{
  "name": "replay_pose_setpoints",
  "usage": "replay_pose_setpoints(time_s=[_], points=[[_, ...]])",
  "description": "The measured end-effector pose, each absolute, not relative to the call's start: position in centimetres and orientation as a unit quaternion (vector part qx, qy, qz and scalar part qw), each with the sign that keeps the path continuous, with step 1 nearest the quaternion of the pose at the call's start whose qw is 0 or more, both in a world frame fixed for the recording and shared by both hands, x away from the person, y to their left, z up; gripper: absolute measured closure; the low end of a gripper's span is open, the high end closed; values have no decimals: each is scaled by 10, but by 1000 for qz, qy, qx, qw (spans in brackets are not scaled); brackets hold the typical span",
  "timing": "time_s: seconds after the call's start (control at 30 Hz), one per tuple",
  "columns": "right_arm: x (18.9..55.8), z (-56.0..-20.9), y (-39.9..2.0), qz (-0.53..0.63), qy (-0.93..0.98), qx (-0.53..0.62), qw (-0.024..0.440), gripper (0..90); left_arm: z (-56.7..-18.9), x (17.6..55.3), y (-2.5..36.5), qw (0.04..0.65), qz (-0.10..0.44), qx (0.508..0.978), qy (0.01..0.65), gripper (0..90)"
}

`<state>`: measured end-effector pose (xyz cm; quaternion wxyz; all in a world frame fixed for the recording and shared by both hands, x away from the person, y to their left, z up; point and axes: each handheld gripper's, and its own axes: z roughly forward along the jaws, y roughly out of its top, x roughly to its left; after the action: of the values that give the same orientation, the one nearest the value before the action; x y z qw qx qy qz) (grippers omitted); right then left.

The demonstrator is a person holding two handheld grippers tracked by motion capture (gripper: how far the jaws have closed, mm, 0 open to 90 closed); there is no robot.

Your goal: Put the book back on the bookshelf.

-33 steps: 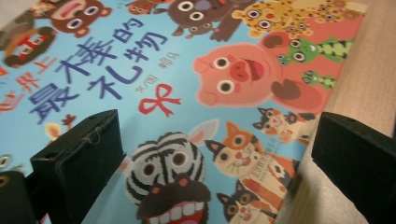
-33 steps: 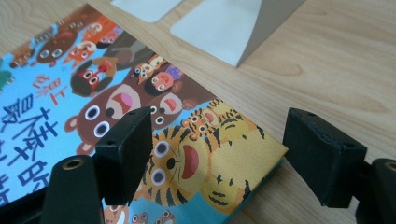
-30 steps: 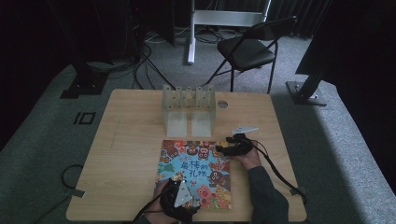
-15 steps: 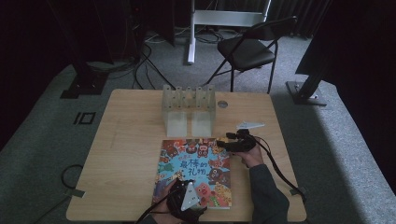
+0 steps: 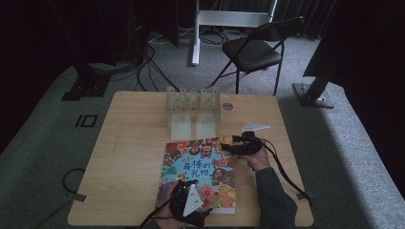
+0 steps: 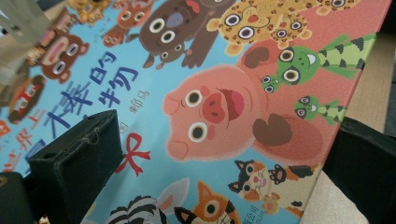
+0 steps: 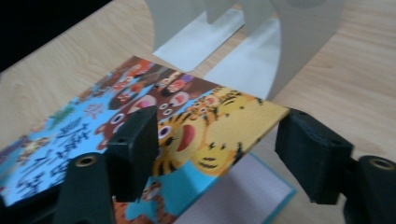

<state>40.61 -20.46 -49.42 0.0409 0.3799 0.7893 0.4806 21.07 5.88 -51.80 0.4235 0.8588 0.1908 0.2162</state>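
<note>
Left gripper (image 5: 180,190), six o'clock: jaws astride the picture book's (image 5: 200,171) near edge, clamping unclear, likely pinning it flat mid-table. Right gripper (image 5: 229,141), two o'clock: jaws just closing around lifted cover corner, unpinched. Book rack (image 5: 192,112), twelve o'clock.

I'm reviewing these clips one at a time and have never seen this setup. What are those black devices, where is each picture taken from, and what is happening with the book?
A person at a wooden table holds a two-jaw tool in each hand. One camera looks down from above; the other two ride on the tools, looking along their black jaws. A picture book lies flat, with a clear rack behind it. The left gripper straddles the book's near corner. The right gripper has the far corner of the cover, lifted off the pages, between its jaws, which have just been closing; its pads look clear of the cover.
</note>
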Motion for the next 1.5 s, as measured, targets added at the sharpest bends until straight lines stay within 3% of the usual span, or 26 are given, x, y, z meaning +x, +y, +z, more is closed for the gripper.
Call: replay_pose_setpoints(time_s=[0.2,0.6,1.17,1.37,1.5], points=[[409,-491,-202,488,786,380,9,403,-516,212,61,429,210,857,192,16],[411,-488,-196,505,776,379,-1,484,-517,212,73,443,190,852,204,42],[412,-491,-197,505,774,382,-4,486,-519,201,133,434,218,838,250,68],[412,-491,-197,506,774,381,-3,485,-519,210,146,432,237,825,277,68],[411,-488,-194,503,777,377,8,460,-521,237,162,422,253,808,325,68]])
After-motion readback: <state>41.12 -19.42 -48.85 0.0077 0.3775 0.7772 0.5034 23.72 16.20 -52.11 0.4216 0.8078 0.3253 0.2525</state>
